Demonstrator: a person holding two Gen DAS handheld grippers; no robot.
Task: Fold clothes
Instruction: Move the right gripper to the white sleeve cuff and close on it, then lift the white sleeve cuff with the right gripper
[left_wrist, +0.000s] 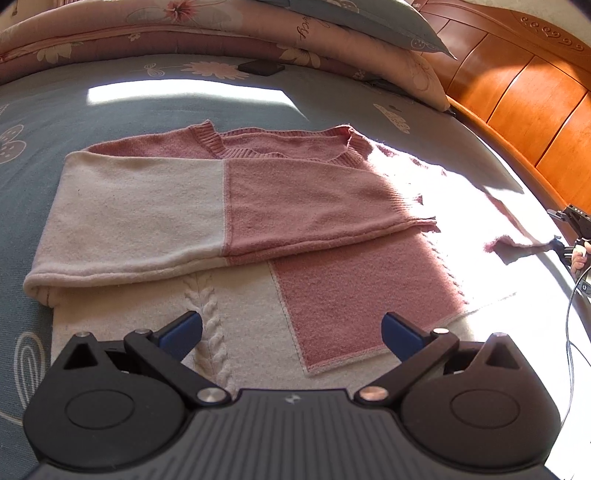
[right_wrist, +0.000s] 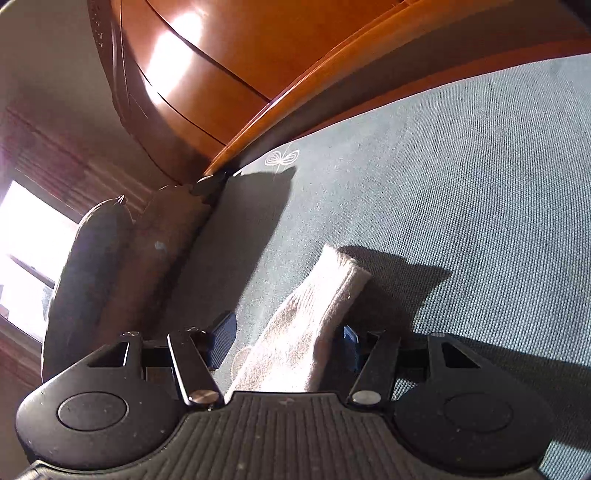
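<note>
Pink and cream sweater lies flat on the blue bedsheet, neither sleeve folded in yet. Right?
Not quite. The left wrist view shows one sleeve already folded across the sweater. It does lie flat on the blue bedsheet.

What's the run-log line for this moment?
stage: second sleeve pending | sweater: flat on bed, one sleeve folded across | left gripper: open, empty | right gripper: open around sleeve cuff

Wrist cams, close, over bed (left_wrist: 110, 107)
</note>
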